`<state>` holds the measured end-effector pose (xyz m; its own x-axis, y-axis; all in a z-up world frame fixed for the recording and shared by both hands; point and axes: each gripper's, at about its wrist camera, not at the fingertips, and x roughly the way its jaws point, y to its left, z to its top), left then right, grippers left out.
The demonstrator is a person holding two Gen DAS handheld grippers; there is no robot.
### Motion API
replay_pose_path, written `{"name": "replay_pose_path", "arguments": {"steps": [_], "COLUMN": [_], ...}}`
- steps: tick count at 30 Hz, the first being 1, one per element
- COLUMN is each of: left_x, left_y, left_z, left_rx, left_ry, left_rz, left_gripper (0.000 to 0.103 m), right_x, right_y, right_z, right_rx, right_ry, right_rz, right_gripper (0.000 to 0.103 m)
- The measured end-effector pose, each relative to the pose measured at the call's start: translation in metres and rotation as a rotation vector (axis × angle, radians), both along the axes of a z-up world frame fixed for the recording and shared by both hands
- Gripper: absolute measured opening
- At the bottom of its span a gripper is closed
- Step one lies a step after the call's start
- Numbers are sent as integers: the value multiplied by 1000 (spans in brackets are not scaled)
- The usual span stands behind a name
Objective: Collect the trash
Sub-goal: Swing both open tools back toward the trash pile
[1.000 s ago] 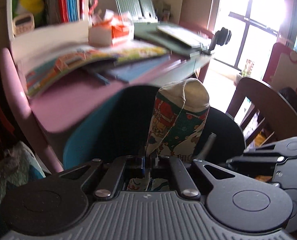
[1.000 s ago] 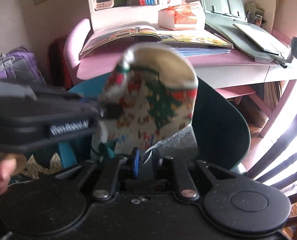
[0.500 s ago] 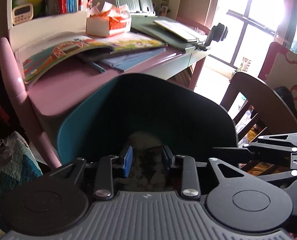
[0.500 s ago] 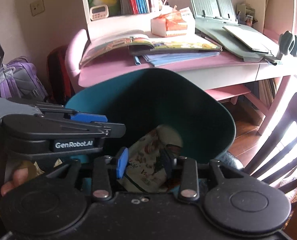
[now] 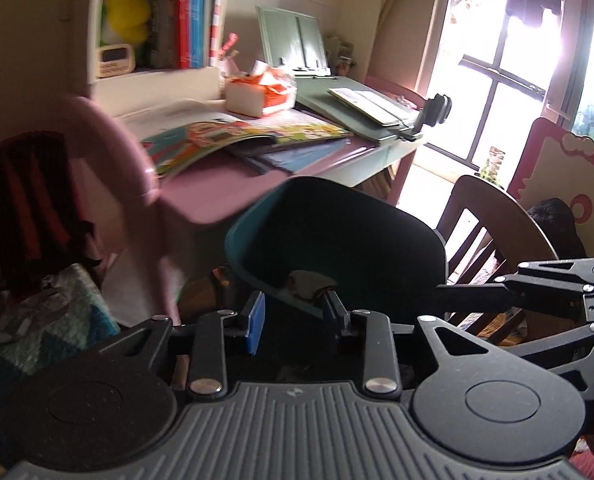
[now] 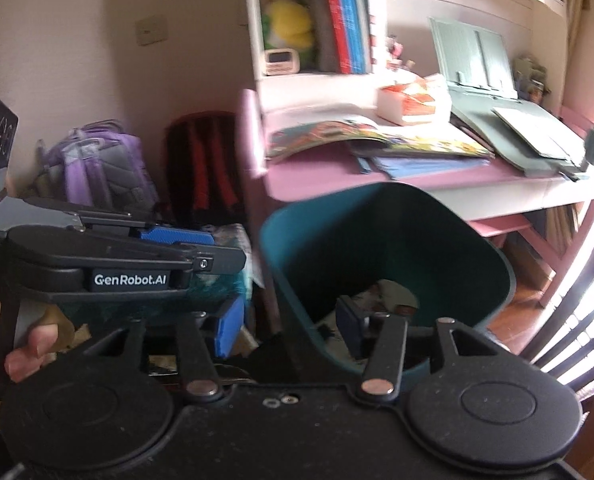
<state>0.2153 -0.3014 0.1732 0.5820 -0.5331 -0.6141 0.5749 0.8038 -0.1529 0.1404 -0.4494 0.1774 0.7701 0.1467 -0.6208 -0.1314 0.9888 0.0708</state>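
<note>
My left claw point(image 5: 293, 322) stands with its jaws partly apart and nothing between them; its blue ribbed pad point(image 5: 256, 322) is bare. My right claw point(image 6: 289, 330) has its jaws opening, wide apart already, and nothing is pinched between them; they straddle the near rim of the bin.

The teal bin point(image 6: 493, 264) is smooth moulded plastic with rounded corners and a dark inside. The trash point(image 6: 393, 296) lies at the bottom of it: a crumpled, soft-looking wad, pale cream with printed patches, free of both claws. From the left view the same wad point(image 5: 309, 282) shows just over the bin's near rim point(image 5: 249, 272).

Behind the bin stands the desk point(image 6: 321, 184), with a matte pink top and a rounded pink side rail. On it an open picture book point(image 6: 361, 136) lies with glossy, brightly printed pages that arch upward, over flat blue folders point(image 6: 417, 166). Beside these sits a white and orange tissue box point(image 6: 409, 106) with crumpled paper poking out, and a grey-green slanted book stand point(image 6: 473, 54). On the shelf above are upright red and blue book spines point(image 6: 345, 16), a yellow plush toy point(image 6: 289, 24) and a small clock point(image 6: 281, 60).

To the left, a quilted purple backpack point(image 6: 93, 172) rests against the wall. A dark wooden slatted chair point(image 5: 493, 216) stands to the right of the bin.

My left hand point(image 6: 25, 340) shows its fingers curled around the left claw's handle.
</note>
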Motion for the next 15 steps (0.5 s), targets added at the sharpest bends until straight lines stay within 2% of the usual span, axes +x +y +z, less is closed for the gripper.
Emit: {"name": "replay_pose_path", "arguments": {"steps": [3, 5, 7, 12, 15], "left_x": [-12, -20, -27, -39, -46], "left_y": [29, 50, 71, 125, 158], "left_z": [2, 1, -1, -7, -14], "left_rx": [-2, 0, 2, -3, 1], "left_ry": [-7, -12, -23, -27, -35], "left_rz": [23, 45, 78, 149, 200], "left_gripper": [31, 38, 57, 60, 74], "right_x": [-4, -6, -7, -4, 1], "right_y": [24, 40, 58, 102, 128], "right_z": [2, 3, 2, -8, -20], "right_rx": [5, 6, 6, 25, 47], "right_ry": [-5, -5, -6, 15, 38], "right_rz": [47, 81, 115, 201, 245], "right_gripper": [52, 53, 53, 54, 54]}}
